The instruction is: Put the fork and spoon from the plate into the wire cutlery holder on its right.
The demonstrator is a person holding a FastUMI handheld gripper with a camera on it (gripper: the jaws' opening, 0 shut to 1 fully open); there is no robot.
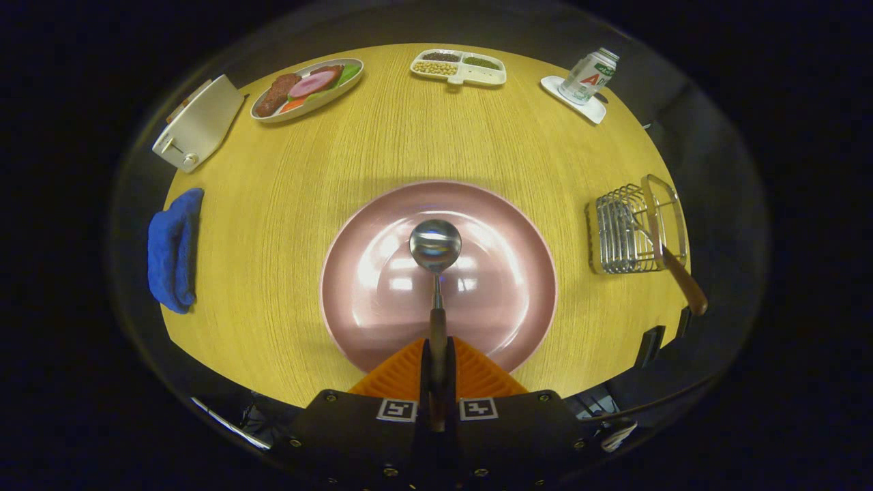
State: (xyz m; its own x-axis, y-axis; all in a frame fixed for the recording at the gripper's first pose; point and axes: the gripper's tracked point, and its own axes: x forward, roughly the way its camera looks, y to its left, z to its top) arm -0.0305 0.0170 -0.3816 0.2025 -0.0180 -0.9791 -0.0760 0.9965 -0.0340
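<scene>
Gripper [437, 372] is closed on the wooden handle of the spoon [435, 245], whose bowl juts ahead of the fingers over the plate [505, 300]. Judged light, rigid, with a slippery metal neck, so the handle grip is sound. The wire cutlery holder [624, 235], with the fork [665, 256] in it, lies right of the fingers.

On the wooden table [409, 143], a white toaster [198, 124] sits at the upper left of the frame, with an oval dish of sliced meat and greens [307, 88] just right of it. A divided tray of beans and grains [458, 67] lies at top centre. At upper right, a can [589, 75] stands on a white coaster [576, 102]. A folded blue cloth [175, 250] lies at the left.
</scene>
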